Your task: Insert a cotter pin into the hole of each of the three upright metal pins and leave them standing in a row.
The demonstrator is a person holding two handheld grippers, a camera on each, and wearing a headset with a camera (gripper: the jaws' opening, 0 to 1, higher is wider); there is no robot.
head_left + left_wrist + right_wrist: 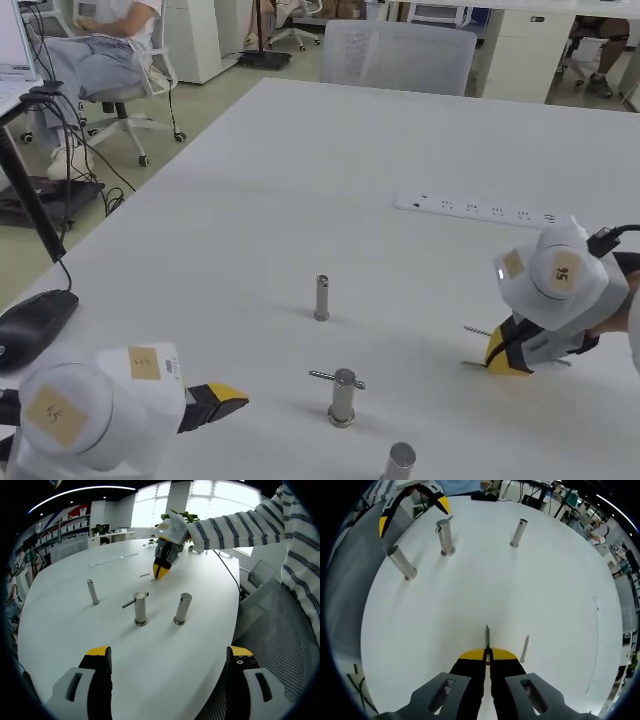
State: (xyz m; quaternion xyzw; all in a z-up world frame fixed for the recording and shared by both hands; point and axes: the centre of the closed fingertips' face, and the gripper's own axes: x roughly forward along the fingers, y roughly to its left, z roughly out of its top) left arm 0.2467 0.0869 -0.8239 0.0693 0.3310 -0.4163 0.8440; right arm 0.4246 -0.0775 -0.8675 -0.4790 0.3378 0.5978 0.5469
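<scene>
Right gripper view: my right gripper [487,656] is clamped on a cotter pin [486,637] low over the white table [485,590], with a spare cotter pin [524,649] lying just beside it. Across the table, the middle pin [445,537] already carries an inserted cotter pin [325,376]. The far pin [518,532] and near pin [401,563] stand bare. My left gripper [169,652] hangs with jaws wide apart, holding nothing. I judge this the second insertion. Next I must lift the pin, level it and line it up with a small cross-hole.
</scene>
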